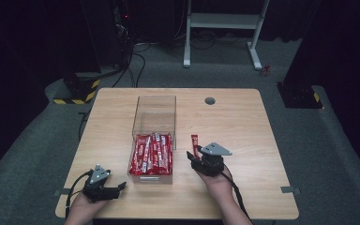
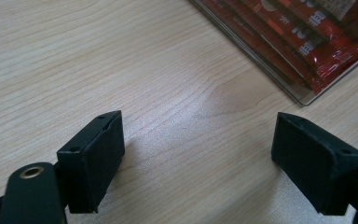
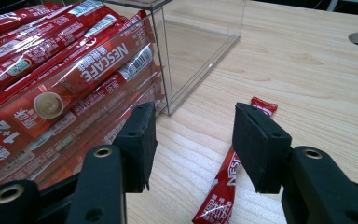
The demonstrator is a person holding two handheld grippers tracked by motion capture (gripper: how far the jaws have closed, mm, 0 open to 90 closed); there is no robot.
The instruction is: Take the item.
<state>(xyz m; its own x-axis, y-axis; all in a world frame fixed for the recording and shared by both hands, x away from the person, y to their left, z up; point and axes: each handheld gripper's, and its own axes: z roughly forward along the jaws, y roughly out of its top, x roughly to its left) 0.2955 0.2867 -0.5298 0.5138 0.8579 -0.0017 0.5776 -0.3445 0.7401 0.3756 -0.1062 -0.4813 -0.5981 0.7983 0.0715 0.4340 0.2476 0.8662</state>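
The right claw [image 3: 193,140] is standing released over a red foil coffee stick [image 3: 220,196], which is lying flat on the wooden worktop [image 1: 243,122] just beside the clear plastic box [image 1: 153,122] of matching sticks, near the worktop's front edge. The left claw [image 2: 198,163] is resting released near the front-left corner.

High view: overhead, facing forward and down over the whole table [image 1: 243,117]. Both gripper views: low, close to the tabletop, along their jaws. All three share the clear box [image 1: 153,140] [image 2: 307,95] [image 3: 186,56].
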